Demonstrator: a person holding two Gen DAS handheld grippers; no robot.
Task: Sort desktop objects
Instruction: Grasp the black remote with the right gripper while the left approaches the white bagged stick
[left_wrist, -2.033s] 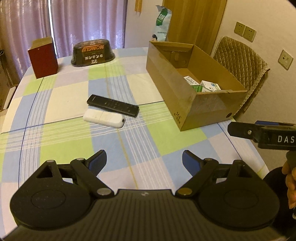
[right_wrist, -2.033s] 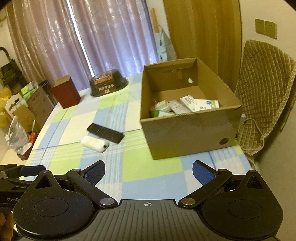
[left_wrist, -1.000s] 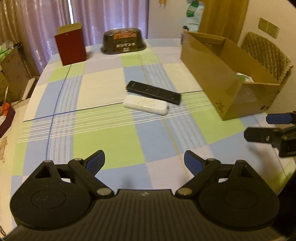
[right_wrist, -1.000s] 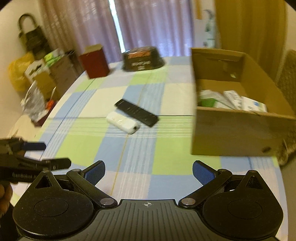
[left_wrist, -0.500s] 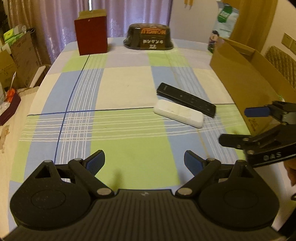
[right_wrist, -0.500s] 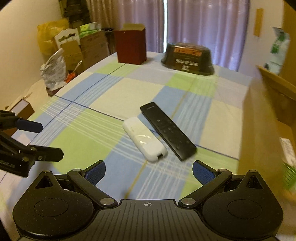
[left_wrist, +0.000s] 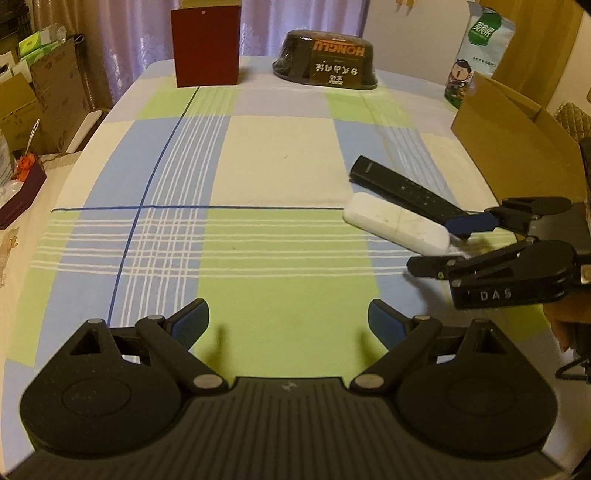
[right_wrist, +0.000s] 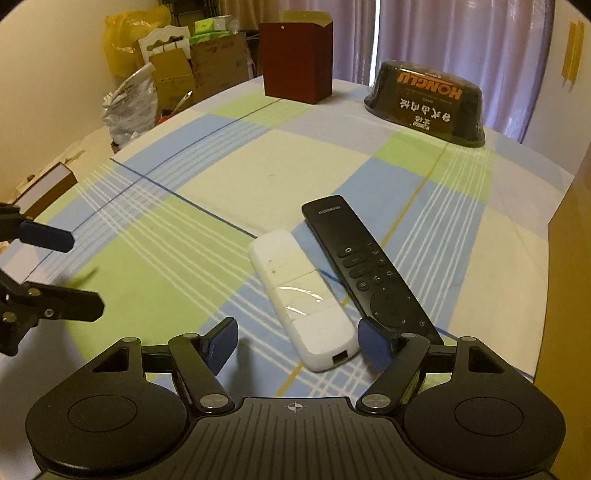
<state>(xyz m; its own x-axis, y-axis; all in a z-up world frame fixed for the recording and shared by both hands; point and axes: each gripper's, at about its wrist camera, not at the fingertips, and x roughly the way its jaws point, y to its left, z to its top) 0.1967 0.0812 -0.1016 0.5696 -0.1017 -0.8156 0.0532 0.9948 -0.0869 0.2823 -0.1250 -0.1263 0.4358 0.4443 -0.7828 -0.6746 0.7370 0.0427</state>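
Observation:
A white remote (right_wrist: 303, 301) (left_wrist: 395, 223) lies on the checked tablecloth beside a black remote (right_wrist: 369, 271) (left_wrist: 406, 190). My right gripper (right_wrist: 297, 343) is open and low over the cloth, with the near end of the white remote between its fingertips; the right fingertip sits between the two remotes. Seen from the left wrist view, the right gripper (left_wrist: 439, 243) reaches in from the right at that end. My left gripper (left_wrist: 288, 319) is open over a green square with nothing between its fingers; it shows at the left edge as the left gripper (right_wrist: 79, 271).
A cardboard box (left_wrist: 517, 147) stands at the right side of the table. A dark red box (left_wrist: 207, 46) and a black oval package (left_wrist: 327, 61) stand at the far edge, a snack bag (left_wrist: 476, 51) behind the box. Bags and cartons (right_wrist: 162, 74) pile up off the left side.
Both grippers swung left, away from the cardboard box. The right gripper moved forward and down until the white remote's near end came between its open fingers.

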